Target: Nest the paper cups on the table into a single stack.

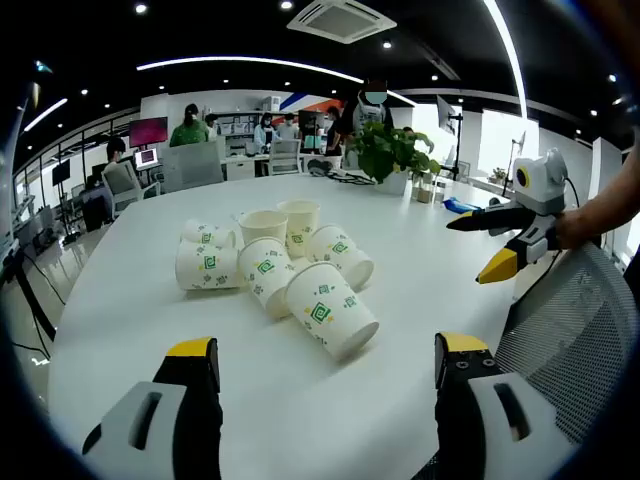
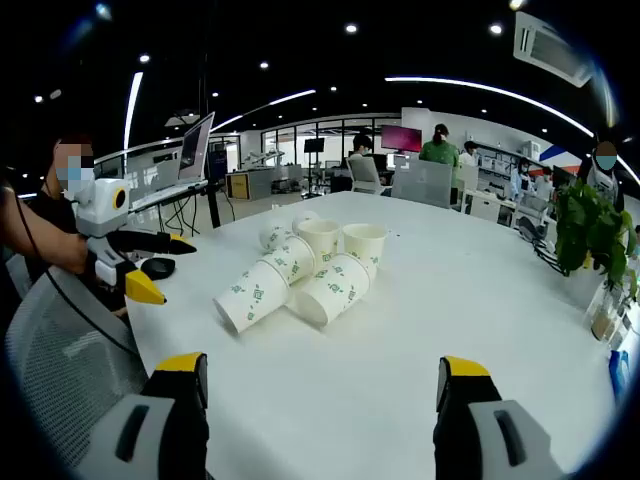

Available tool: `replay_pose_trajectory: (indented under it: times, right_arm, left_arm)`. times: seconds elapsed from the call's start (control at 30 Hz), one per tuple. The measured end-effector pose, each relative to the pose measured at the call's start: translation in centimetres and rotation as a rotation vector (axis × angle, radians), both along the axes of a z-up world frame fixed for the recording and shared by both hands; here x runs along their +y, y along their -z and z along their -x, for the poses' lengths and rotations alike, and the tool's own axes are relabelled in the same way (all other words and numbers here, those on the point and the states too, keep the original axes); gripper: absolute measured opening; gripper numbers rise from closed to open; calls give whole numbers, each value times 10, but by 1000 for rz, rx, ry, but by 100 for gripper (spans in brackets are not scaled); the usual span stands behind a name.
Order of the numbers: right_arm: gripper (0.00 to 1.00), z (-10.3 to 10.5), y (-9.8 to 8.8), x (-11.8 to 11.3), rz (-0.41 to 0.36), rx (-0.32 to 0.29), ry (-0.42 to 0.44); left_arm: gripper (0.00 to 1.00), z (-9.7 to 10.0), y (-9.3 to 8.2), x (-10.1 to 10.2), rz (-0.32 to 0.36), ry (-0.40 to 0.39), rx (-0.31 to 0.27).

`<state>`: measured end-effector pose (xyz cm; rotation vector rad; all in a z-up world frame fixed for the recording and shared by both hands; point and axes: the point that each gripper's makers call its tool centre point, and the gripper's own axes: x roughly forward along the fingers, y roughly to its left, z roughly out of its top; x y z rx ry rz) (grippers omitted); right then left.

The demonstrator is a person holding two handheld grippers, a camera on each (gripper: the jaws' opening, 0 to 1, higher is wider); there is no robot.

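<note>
Paper cups (image 1: 268, 263) clustered mid-counter (image 1: 120, 330), two upright at 12 o'clock, rest toppled | judged light, thin-walled, easily crushed; best gripped gently at rim | left tool (image 1: 328, 362) released, empty | right tool (image 2: 324, 378) released, empty

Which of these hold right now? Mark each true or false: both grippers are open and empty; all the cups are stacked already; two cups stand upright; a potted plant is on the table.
1. Both grippers are open and empty. True: the left gripper and right gripper hold nothing.
2. All the cups are stacked already. False: the paper cups lie in a loose cluster.
3. Two cups stand upright. True: the upright cups stand behind the tipped ones.
4. A potted plant is on the table. True: the potted plant stands on the white table.
</note>
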<state>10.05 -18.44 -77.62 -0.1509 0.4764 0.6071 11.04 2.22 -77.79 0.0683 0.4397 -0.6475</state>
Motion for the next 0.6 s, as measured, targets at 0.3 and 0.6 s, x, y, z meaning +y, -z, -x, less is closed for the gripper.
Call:
replay_pose_trajectory:
  times: [0.3,0.6]
  right_arm:
    - [98,-1,-2,0,-4,-13,4]
    - [99,0,-3,2,-2,-10,1]
  left_arm:
    - [90,-1,-3,0,12,-9,-6]
    - [92,-1,-3,-1,10,-13,-3]
